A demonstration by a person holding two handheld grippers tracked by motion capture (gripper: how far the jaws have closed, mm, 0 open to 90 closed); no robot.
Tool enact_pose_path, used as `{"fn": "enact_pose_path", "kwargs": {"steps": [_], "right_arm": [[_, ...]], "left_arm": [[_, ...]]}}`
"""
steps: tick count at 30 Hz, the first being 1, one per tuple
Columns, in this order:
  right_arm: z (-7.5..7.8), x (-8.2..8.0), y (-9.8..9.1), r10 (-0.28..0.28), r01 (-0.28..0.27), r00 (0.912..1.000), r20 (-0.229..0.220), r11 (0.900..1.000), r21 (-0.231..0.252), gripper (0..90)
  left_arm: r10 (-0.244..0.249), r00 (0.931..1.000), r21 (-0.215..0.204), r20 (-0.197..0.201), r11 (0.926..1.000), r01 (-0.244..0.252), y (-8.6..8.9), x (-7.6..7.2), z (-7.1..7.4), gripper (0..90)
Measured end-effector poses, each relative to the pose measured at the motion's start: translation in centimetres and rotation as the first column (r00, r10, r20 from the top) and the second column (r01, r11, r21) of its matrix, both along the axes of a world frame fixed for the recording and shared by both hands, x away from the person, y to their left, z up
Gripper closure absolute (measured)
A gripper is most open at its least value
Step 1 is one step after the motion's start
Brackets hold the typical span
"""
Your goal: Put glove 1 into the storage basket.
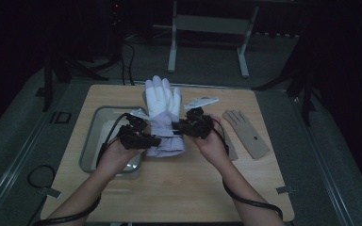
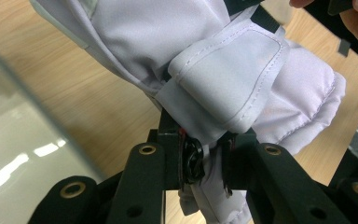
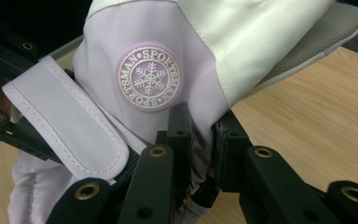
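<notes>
Darkness swallows most of the room beyond the wooden surface (image 1: 179, 183); only the pale legs of a stand show at the back, and the floor around is a dim grey.

A lilac-and-white ski glove (image 1: 162, 110) is held up above the middle of the surface, fingers pointing away from the person, cuff toward them. The left claw (image 1: 143, 140) pinches the cuff from the left side; in the left gripper view its jaws are pressed together on a fold of lilac fabric (image 2: 205, 172), and the wrist strap (image 2: 228, 79) bulges over them, hiding where the pads meet. The right claw (image 1: 181, 126) pinches the glove's right edge; in the right gripper view the jaws close on the fabric just below a round snowflake badge (image 3: 149, 77), the pads themselves buried in cloth.

Left of the glove sits a metal tray (image 1: 90, 141), partly covered by the left hand (image 1: 115, 157); its contents cannot be made out. A tan glove (image 1: 245, 132) lies flat near the right edge, well apart from the held one. Both cables trail off the bottom edge.
</notes>
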State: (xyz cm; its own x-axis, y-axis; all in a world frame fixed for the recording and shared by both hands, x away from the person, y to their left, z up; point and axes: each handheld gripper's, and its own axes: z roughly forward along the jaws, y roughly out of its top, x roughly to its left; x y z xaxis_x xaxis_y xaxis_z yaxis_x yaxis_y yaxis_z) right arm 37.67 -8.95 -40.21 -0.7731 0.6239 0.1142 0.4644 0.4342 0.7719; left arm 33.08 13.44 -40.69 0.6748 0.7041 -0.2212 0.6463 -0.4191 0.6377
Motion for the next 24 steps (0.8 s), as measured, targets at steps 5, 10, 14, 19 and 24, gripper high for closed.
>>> {"fn": "enact_pose_path", "kwargs": {"steps": [5, 10, 14, 19, 24], "right_arm": [[-0.1, 0.3, 3.2, 0.025, -0.025, 0.9997, -0.005, 0.9997, 0.008, 79.2], [-0.3, 0.4, 5.8, 0.039, -0.038, 0.9992, -0.012, 0.9991, 0.017, 79.2], [-0.5, 0.6, 8.2, 0.048, -0.047, 0.9988, -0.014, 0.9985, 0.028, 79.2], [-1.0, 0.8, 11.3, 0.065, -0.065, 0.9979, -0.001, 0.9979, 0.006, 79.2], [-2.4, 1.3, 13.3, 0.069, -0.069, 0.9969, -0.037, 0.9976, 0.01, 79.3]], "left_arm": [[0.023, 0.9997, 0.022, -0.007, 0.9995, -0.023, 3.0, -0.3, 0.3, 73.9], [0.038, 0.9992, 0.046, -0.013, 0.9982, -0.038, 5.6, -0.4, 0.5, 73.9], [0.057, 0.9981, 0.073, -0.023, 0.9958, -0.055, 7.7, -0.5, 0.7, 73.9], [0.084, 0.9955, 0.122, -0.044, 0.9895, -0.078, 9.6, -0.2, 0.2, 73.9], [0.101, 0.9918, 0.138, -0.078, 0.9863, -0.09, 11.4, 0.0, -1.0, 74.0]]}}
